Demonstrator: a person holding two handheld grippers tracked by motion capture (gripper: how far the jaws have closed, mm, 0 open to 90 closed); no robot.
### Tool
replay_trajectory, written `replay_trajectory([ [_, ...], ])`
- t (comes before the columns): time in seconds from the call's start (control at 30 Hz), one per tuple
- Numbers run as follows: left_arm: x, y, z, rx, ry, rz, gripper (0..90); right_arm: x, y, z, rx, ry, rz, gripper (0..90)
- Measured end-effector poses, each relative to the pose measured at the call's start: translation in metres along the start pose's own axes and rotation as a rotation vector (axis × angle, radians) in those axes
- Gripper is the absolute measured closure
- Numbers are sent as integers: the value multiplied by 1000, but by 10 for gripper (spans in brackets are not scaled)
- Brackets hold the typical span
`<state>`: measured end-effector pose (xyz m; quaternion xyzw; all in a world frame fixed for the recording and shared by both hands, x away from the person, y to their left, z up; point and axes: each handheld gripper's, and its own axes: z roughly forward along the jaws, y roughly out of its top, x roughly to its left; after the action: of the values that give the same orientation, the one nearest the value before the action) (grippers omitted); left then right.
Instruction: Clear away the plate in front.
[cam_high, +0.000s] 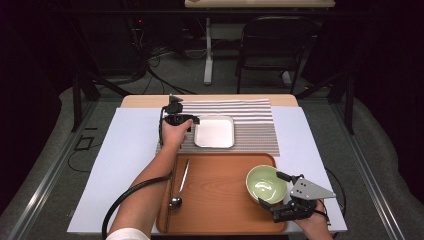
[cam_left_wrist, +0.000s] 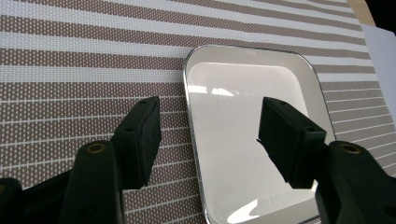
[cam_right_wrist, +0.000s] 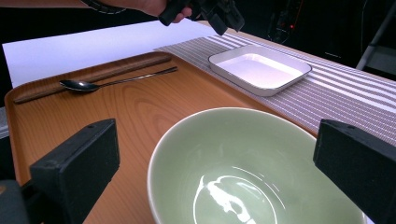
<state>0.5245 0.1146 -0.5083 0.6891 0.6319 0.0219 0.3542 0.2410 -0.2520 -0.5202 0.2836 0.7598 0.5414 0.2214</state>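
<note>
- Two grippers are up for me: my left gripper (cam_high: 192, 120) sits at twelve o'clock over the striped mat (cam_high: 250, 112), my right gripper (cam_high: 274, 192) down at five o'clock by the tray (cam_high: 220, 200).
- Left jaws stand apart, straddling the near left rim of the white dish (cam_left_wrist: 247, 140); one pad hangs over the mat, the other over the dish floor, neither pressing on it.
- That dish lies flat on the mat, just beyond the tray's far edge.
- Right jaws are spread wide either side of the green bowl (cam_right_wrist: 252, 172), which stands on the tray at its three o'clock end; I can't tell if the pads touch it.
- At nine o'clock on the tray, a spoon (cam_high: 179, 187) lies beside a pair of chopsticks (cam_right_wrist: 93, 79).
</note>
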Motion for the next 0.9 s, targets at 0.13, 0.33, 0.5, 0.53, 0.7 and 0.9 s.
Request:
replay_trajectory([
  [0.13,3,-2,7,15,6,1,428,0,0,0,-2,0,1,2],
  [0.33,7,-7,17,34,3,4,483,0,0,0,-2,2,-1,2],
  [0.5,7,-9,24,35,12,35,525,0,0,0,-2,3,0,2],
  [0.53,7,-10,26,31,9,39,536,0,0,0,-2,3,0,2],
  [0.7,7,-10,30,13,-5,46,580,1,0,0,-1,5,-1,2],
  [0.9,8,-11,34,27,6,-9,683,1,0,0,-1,5,0,2],
])
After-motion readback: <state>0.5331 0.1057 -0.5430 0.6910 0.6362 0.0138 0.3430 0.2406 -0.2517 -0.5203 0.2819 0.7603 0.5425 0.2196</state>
